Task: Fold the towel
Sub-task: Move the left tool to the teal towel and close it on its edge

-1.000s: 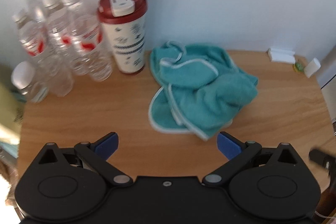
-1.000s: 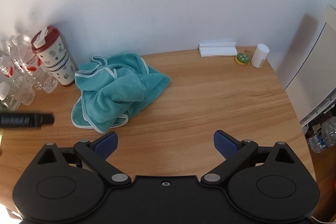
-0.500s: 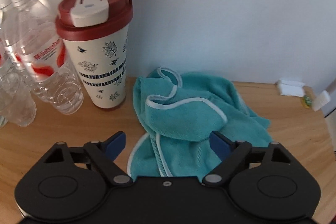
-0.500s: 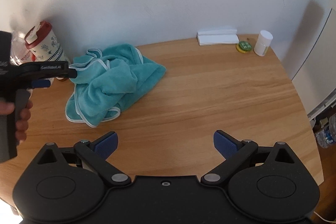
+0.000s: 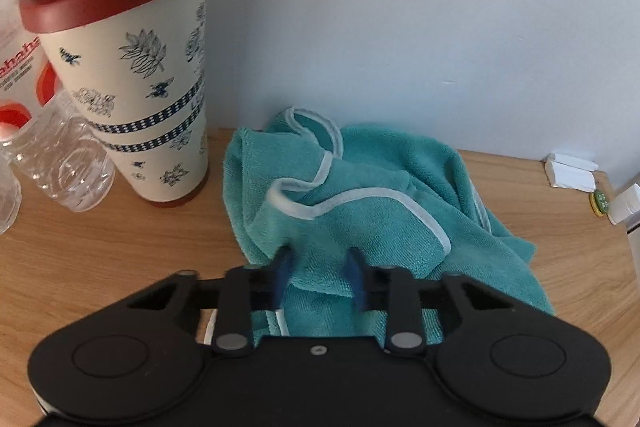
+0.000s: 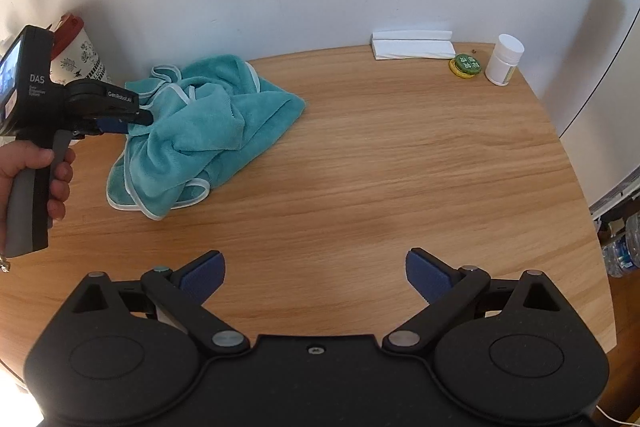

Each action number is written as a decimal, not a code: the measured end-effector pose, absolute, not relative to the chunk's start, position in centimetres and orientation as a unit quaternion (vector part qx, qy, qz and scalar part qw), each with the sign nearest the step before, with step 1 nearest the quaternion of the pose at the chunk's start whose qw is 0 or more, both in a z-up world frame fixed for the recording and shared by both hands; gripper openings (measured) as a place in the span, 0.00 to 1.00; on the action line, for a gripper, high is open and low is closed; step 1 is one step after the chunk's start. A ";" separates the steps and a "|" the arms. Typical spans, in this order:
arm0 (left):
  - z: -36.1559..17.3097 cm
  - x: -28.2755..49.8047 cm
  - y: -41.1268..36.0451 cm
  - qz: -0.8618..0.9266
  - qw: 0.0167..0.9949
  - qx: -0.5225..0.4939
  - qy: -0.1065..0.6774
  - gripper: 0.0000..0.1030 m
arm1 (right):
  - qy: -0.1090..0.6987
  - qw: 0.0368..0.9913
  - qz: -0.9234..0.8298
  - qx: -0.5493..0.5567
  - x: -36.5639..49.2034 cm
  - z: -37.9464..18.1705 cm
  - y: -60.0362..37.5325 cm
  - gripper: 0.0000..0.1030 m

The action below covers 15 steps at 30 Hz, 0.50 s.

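towel: crumpled on table, beside cup | left gripper: fingers half-closed, towel fold between them, clamp not certain | right gripper: released, above bare table

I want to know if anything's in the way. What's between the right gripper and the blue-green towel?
Nothing. In the right wrist view only bare wooden table lies between the open right gripper and the towel.

Each tool is matte black plastic with two round housings, silver pivot screws and blue ribbed pads. The left tool has a grey handle, a small rear screen and white "DAS" lettering. The right tool looks the same.
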State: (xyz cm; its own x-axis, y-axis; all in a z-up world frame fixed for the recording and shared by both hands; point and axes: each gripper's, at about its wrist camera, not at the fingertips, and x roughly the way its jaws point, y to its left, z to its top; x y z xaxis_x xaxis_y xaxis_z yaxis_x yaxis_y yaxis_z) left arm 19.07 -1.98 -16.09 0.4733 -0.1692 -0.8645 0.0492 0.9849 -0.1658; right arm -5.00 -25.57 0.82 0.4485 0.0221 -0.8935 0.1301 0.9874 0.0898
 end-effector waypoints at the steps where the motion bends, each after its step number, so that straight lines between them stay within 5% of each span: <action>1: -16.0 19.0 -1.9 -0.064 0.859 -0.059 0.505 0.12 | 0.523 0.848 -0.033 0.071 -4.9 0.8 -25.7 0.96; 2: -15.9 18.9 -1.7 -0.064 0.861 -0.061 0.500 0.06 | 0.521 0.850 -0.034 0.070 -4.8 0.7 -25.8 0.96; 15: -13.0 16.2 -0.4 -0.073 0.878 -0.060 0.469 0.05 | 0.500 0.864 -0.042 0.042 -0.5 -0.4 -26.6 0.92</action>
State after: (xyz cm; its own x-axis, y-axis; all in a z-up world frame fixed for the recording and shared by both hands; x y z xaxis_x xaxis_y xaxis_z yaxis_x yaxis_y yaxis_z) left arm 16.22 -0.42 -13.02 0.5502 -0.1845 -0.8144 0.0719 0.9821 -0.1739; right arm -0.51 -26.59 -0.38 0.4959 -0.0308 -0.8678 0.1146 0.9929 0.0302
